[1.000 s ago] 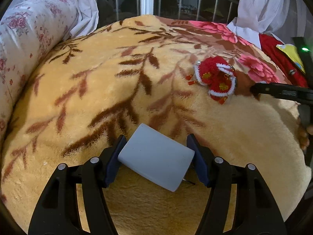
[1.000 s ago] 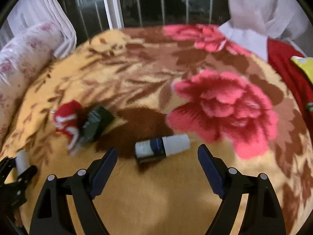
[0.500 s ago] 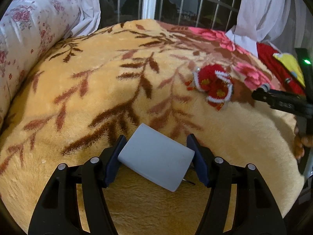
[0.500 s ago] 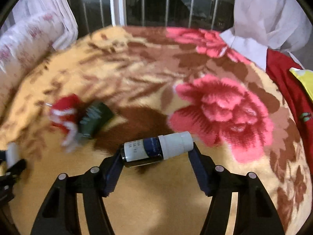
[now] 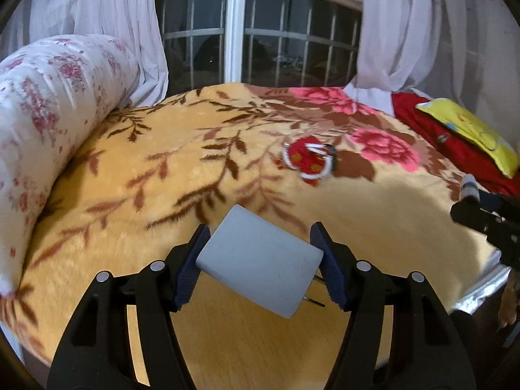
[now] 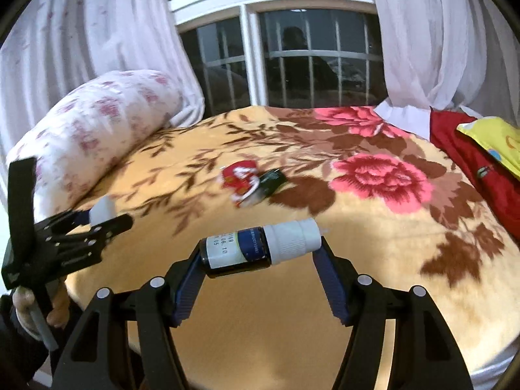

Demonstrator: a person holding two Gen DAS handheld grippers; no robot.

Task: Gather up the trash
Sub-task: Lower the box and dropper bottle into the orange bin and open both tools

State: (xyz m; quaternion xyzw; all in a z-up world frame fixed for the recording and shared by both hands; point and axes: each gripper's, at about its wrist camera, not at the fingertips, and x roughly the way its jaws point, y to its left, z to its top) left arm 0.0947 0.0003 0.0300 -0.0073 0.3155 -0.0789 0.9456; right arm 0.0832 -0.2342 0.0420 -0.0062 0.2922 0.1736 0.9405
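Over the plush floral bed [image 5: 136, 175], the left claw [image 5: 260, 256] pinches a light, rigid white charger [image 5: 260, 260] across its smooth sides, while the right claw [image 6: 260, 250] clamps a small, probably fragile bottle [image 6: 260, 247] end to end.

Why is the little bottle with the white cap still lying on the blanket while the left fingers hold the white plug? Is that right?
Not quite. The bottle isn't on the blanket; the right wrist view shows the right gripper holding it. The left gripper does hold the plug.
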